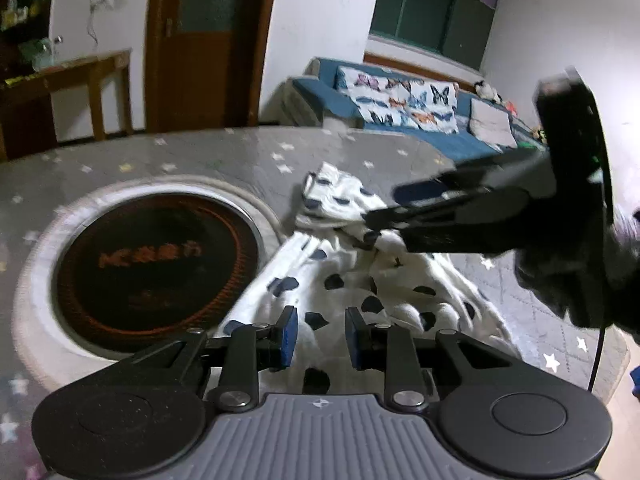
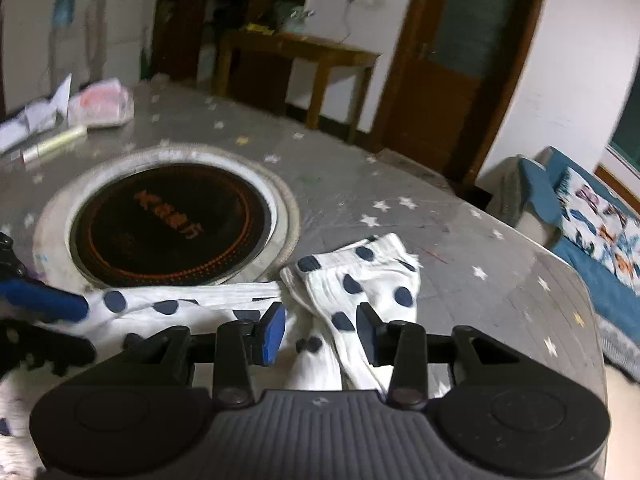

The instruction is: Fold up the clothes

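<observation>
A white garment with dark blue dots (image 1: 340, 280) lies crumpled on a grey star-patterned table (image 1: 224, 156), right of a round black hotplate (image 1: 160, 268). My left gripper (image 1: 322, 336) is open just above the garment's near part, nothing between its blue pads. My right gripper (image 1: 384, 220) reaches in from the right over the garment's middle. In the right wrist view the right gripper (image 2: 320, 332) is open over a bunched, folded-over part of the garment (image 2: 360, 280). The left gripper's blue fingertip (image 2: 40, 300) shows at the left edge.
The hotplate (image 2: 172, 224) sits in a pale ring set into the table. Papers, a plastic bag (image 2: 100, 104) and a tube lie at the table's far left. A blue sofa (image 1: 420, 108), a wooden side table (image 2: 296, 64) and a brown door stand beyond.
</observation>
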A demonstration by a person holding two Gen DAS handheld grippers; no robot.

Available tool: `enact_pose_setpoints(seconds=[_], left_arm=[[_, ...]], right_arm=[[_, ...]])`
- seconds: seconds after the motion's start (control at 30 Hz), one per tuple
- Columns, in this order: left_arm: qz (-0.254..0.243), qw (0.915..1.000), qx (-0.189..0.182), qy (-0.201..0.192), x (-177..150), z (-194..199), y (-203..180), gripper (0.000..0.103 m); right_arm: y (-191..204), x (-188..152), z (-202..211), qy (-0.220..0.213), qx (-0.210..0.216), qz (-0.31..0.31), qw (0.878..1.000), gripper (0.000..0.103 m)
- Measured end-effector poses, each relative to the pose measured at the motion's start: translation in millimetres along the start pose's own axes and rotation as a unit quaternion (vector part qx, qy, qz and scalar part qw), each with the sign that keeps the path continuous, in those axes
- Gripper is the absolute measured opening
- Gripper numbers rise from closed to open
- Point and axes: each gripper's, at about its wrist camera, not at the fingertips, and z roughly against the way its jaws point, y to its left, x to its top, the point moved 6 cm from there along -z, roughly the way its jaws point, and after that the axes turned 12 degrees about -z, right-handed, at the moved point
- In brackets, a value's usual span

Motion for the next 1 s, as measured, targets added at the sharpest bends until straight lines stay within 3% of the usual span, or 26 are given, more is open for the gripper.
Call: enact_pose_setpoints(seconds=[0.23, 0.33, 0.4, 0.57, 0.7, 0.83, 0.93, 1.0], left_arm=[[-0.002, 0.9996, -0.023, 0.019, -10.6, -23.6, 2.2, 0.027], [0.001, 0.9991, -0.031, 0.028, -16.2, -29.4, 4.1, 0.027], [0.002, 0.9989, -0.035, 0.032, -19.5, -32.1, 5.0, 0.027], [0.0, 0.9986, -0.043, 0.031, -22.6, -32.5, 5.8, 0.027], [0.002, 0.9985, -0.046, 0.029, -23.1, -31.2, 6.3, 0.027], [0.0, 0.9985, -0.047, 0.028, -23.3, -30.7, 6.7, 0.027], [-0.002, 0.9985, -0.047, 0.028, -22.9, -31.5, 6.4, 0.027], [-0.003, 0.9985, -0.047, 0.027, -22.9, -32.0, 6.3, 0.027]], right_arm=[[9.2, -1.4, -54.7, 0.036, -0.015, 0.064, 0.997, 0.043], [3.2, 2.3, -65.7, 0.037, -0.018, 0.062, 0.997, 0.032], [-5.3, 8.1, -69.0, 0.033, -0.015, 0.044, 0.998, 0.015], [-42.4, 28.2, -60.6, -0.007, -0.052, -0.001, 0.999, 0.007], [-83.8, 31.0, -55.8, -0.01, -0.112, -0.035, 0.993, 0.008], [-118.9, 22.6, -50.7, 0.004, -0.173, -0.062, 0.983, 0.021], [-124.0, 21.2, -40.1, -0.009, -0.178, -0.066, 0.982, 0.025], [-115.9, 23.2, -34.1, -0.019, -0.153, -0.078, 0.985, 0.029]])
